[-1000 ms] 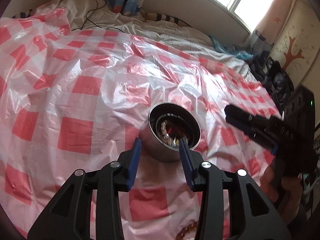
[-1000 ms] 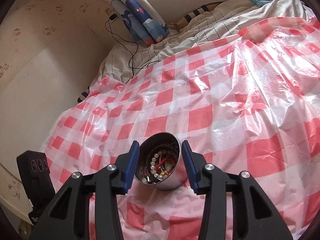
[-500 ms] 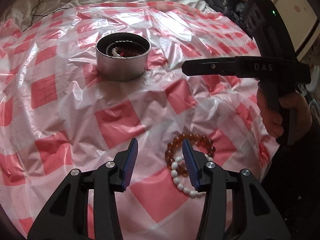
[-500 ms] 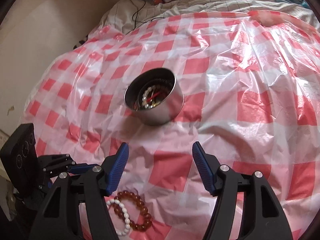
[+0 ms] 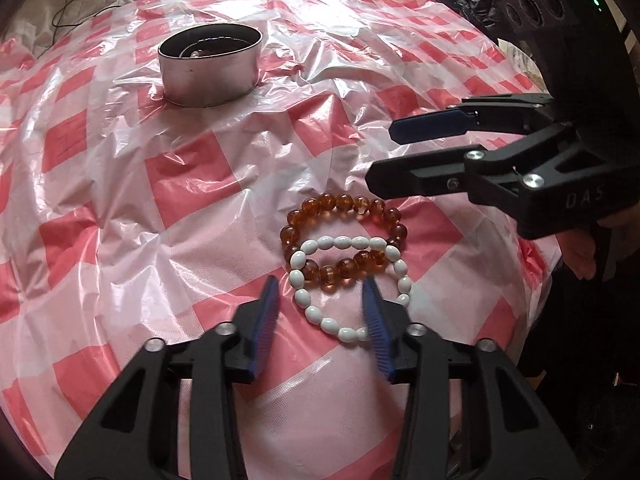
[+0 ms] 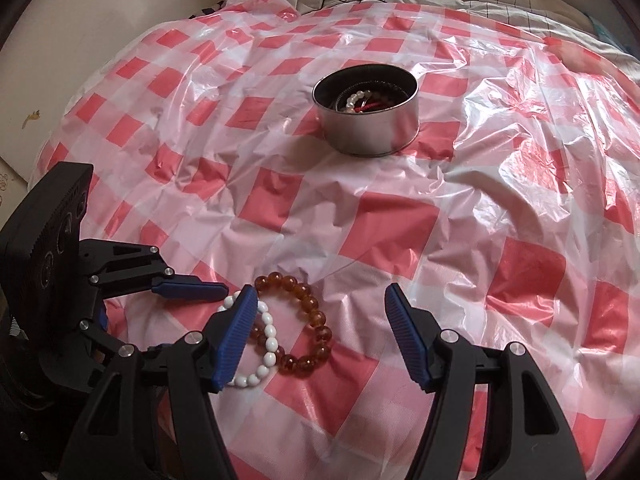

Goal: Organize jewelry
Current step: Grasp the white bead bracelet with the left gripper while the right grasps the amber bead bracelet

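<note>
Open checked sheet (image 5: 192, 184) lies clear toward the tin (image 5: 210, 66) at eleven o'clock (the right gripper (image 5: 384, 156) crowds two o'clock).

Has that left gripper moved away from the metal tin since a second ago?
Yes. The left gripper has pulled back from the metal tin, which now sits far behind, and come over the two bracelets; its jaws have just been closing.

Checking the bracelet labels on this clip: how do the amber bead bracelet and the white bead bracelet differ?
The amber bead bracelet has round, translucent brown beads; the white bead bracelet has smaller, oval, opaque beads. The amber one lies farther from the left gripper, the white one nearer. Both lie overlapping on the checked plastic sheet, outside the metal tin.
</note>
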A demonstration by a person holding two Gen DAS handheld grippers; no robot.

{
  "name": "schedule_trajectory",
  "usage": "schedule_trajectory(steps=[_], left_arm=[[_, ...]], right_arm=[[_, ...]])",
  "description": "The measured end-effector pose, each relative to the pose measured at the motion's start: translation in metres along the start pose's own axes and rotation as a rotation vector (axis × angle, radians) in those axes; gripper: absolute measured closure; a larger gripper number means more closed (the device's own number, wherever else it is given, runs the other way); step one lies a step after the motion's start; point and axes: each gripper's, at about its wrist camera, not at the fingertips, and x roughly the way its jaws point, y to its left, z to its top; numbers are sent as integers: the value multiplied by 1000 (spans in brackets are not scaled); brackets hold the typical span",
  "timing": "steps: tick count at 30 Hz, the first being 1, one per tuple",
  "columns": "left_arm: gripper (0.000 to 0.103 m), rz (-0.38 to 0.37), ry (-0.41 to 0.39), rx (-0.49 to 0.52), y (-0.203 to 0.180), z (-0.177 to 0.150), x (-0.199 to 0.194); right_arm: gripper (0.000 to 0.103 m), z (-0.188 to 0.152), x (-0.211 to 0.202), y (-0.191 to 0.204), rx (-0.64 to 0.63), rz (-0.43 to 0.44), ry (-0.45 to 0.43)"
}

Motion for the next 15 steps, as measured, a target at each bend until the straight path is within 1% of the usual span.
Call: schedule_trajectory(steps=[1,2,5,7,10,13,14,15], left_arm=[[92,15,-6,4,0,-2,-1],[96,25,-17,2,2,-2,-3],[96,65,-58,-67,21,-1,-15],[96,109,-84,-123,39,1,-24],[96,129,-98,-192,61,3,-29],[96,125,-98,-202,67,4,-29],[96,131,-94,-192,65,4,-28],[96,134,-90,-183,65,4,-28]], right_arm=[[37,-2,0,1,-1,-3,-2],[37,-3,1,2,-1,-8,-3],[37,-4,8,7,-13,-23,3],[37,-6,12,14,-47,-39,7],[37,-7,20,23,-90,-54,12],[37,-10,28,25,-115,-80,29],[40,-11,30,26,-122,-83,33],[56,-13,34,26,-134,-86,44]])
